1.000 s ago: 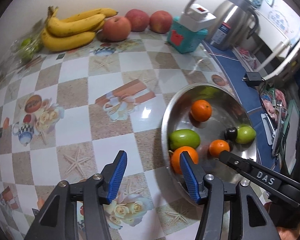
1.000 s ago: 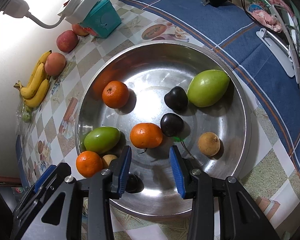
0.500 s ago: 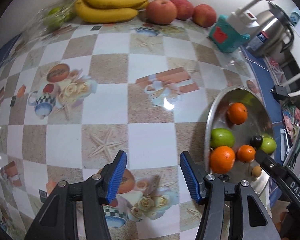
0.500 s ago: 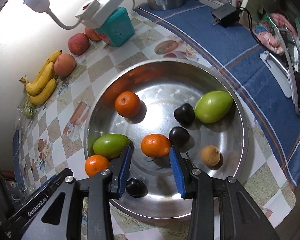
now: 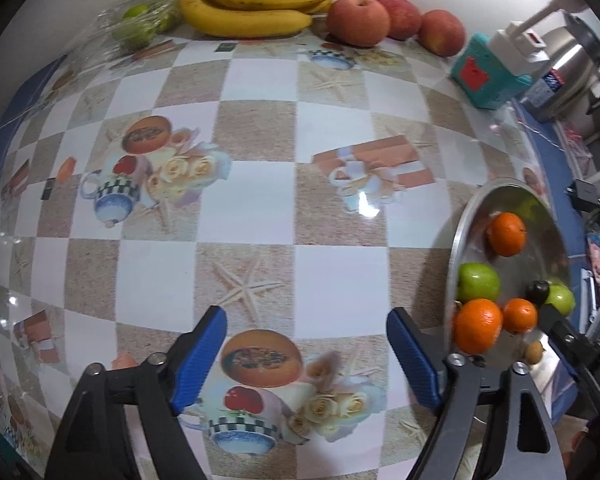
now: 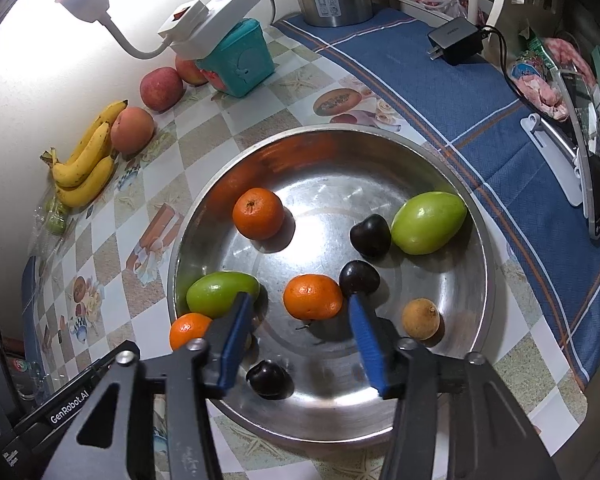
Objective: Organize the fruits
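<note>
Over the steel bowl (image 6: 476, 236), the right gripper (image 6: 300, 338) has just spread its empty jaws toward an orange (image 6: 312, 296), while the left gripper (image 5: 306, 354), also just widened, waits empty over the tablecloth (image 5: 260, 128).

Oranges (image 6: 258, 213) in bowl (image 6: 485, 280); bananas (image 6: 86, 164), apples (image 6: 132, 130) seemingly along wall.

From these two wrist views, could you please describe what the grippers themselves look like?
Both the left gripper and right gripper have black angular metal arms with silver rivets and ribbed blue finger pads. White lettering reads GenRobot.AI on one body, DAS on the other.
</note>
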A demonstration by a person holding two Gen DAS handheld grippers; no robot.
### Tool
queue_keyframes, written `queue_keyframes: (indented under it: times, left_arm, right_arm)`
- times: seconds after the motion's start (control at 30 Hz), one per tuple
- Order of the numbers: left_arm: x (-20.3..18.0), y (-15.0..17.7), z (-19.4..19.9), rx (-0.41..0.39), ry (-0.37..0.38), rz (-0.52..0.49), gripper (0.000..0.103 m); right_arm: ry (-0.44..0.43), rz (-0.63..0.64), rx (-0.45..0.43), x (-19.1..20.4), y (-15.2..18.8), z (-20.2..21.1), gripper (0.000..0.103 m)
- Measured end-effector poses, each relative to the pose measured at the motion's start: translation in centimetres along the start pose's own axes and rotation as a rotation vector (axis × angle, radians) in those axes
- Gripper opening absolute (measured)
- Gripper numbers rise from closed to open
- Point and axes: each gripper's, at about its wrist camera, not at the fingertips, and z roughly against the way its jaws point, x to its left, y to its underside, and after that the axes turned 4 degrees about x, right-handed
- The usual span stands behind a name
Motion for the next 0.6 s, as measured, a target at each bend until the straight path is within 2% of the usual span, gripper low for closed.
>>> queue_keyframes:
  times: [0.07,0.27,0.37,0.4,0.43,0.47,0.5,0.6]
  left_arm:
    - [0.43,-0.07,-0.13,0.005,0.001,0.016,0.086]
    - [0.63,0.01,-0.24,0.008,-0.010,0.022,0.091]
    - [0.57,0.01,-0.33,0.006,-0.020,0.019,0.103]
    - [0.58,0.03,-0.32,0.003,-0.023,0.018,0.103]
    - [0.56,-0.07,-0.40,0.002,-0.026,0.018,0.103]
    - [0.62,-0.07,-0.40,0.001,-0.029,0.018,0.103]
    - [0.70,-0.07,-0.40,-0.001,-0.032,0.019,0.103]
    - [0.80,-0.19,-0.55,-0.007,-0.045,0.021,0.103]
  right_arm:
    - [0.001,0.006,-0.005,0.05,-0.03,-0.01,0.065]
    - [0.008,0.020,-0.013,0.19,-0.09,-0.06,0.065]
    - [0.015,0.028,-0.017,0.21,-0.08,-0.10,0.065]
    - [0.017,0.030,-0.017,0.22,-0.09,-0.12,0.066]
    - [0.018,0.031,-0.018,0.25,-0.09,-0.13,0.068]
    - [0.020,0.032,-0.019,0.26,-0.10,-0.15,0.078]
    - [0.021,0.033,-0.019,0.26,-0.11,-0.16,0.083]
    - [0.019,0.036,-0.028,0.31,-0.15,-0.03,0.086]
